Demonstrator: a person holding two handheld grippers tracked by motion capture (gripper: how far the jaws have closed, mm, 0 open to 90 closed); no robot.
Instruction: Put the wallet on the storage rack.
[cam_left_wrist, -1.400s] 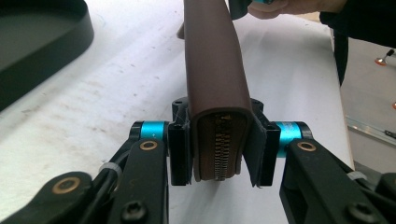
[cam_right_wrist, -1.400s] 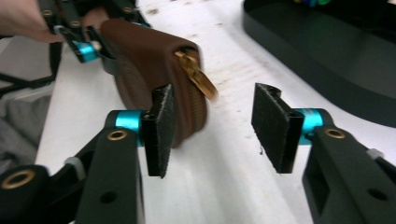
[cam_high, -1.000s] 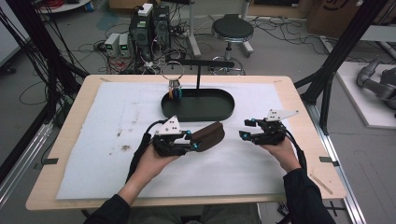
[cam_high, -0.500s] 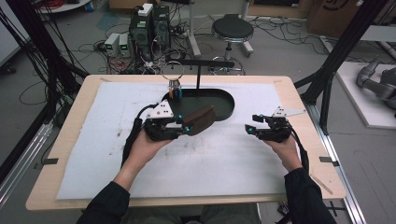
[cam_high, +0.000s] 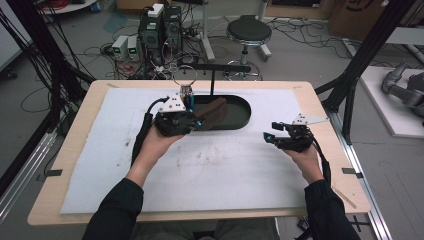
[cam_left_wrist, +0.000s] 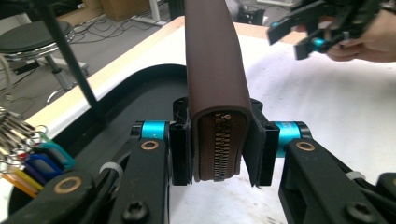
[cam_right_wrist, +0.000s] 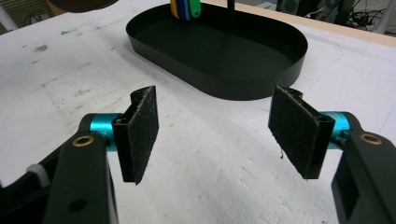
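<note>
The table (cam_high: 320, 95) is the biggest thing here, a pale wooden top almost wholly covered by a white mat (cam_high: 225, 165) marked with a few brown stains. Take the black oval tray (cam_high: 239, 114) as the landmark: it sits on the mat toward the far edge of the table, about midway across. From just behind the tray a thin black stand (cam_high: 212, 75) rises, and a bunch of keys with coloured tags (cam_left_wrist: 21, 154) hangs at the tray's left end.

The brown zip wallet (cam_left_wrist: 215, 84) is in the air over the left part of the tray, clear of its floor, its zip end facing the left gripper's camera. The left gripper (cam_high: 196, 121) is clenched on it, one pad pressed against each flat side, with the hand just left of the tray's near rim.

The right gripper (cam_right_wrist: 215, 135) hovers over bare mat on the near right side of the tray, well apart from the wallet. Its jaws stand released and have just been opening a little, with nothing between the two pads (cam_right_wrist: 140, 130).
</note>
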